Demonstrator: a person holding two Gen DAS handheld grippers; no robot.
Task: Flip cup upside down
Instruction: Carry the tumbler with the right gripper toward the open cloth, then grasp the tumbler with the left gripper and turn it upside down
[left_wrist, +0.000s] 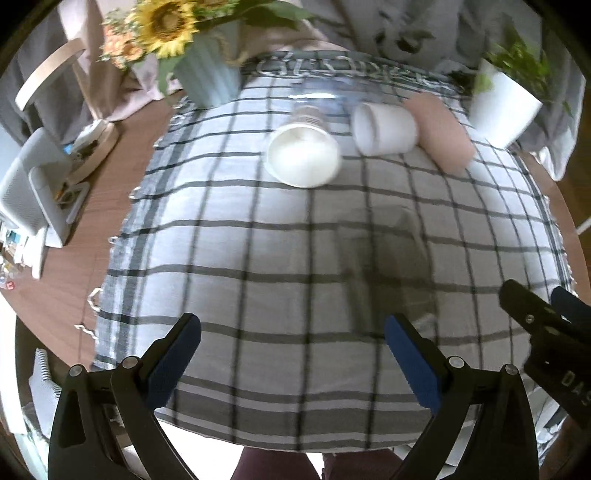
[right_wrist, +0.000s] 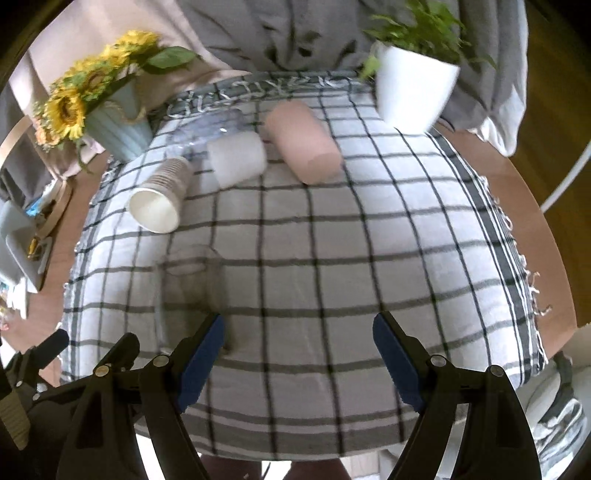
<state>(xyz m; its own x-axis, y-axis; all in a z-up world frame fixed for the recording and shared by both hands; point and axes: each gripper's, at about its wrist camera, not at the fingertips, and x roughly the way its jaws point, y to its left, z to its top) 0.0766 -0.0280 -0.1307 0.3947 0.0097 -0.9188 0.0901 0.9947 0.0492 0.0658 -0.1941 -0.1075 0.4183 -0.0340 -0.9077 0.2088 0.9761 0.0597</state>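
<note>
Here, both released claws, left claw (left_wrist: 291, 354) and right claw (right_wrist: 298, 341), near the cloth's (right_wrist: 332, 258) front edge.

Checked tablecloth (right_wrist: 332, 258) lies bare across centre and right. Clear glass (right_wrist: 192, 280) stands near-left, just ahead of the right gripper (right_wrist: 297, 332). Far edge crowded: paper cups (right_wrist: 159, 199), white cup (right_wrist: 236, 158), pink cup (right_wrist: 303, 144), sunflower vase (right_wrist: 118, 125), white planter (right_wrist: 410, 92).

Left tool (left_wrist: 291, 354) open, empty; clear cup (left_wrist: 388, 266) on cloth (left_wrist: 221, 258).
</note>
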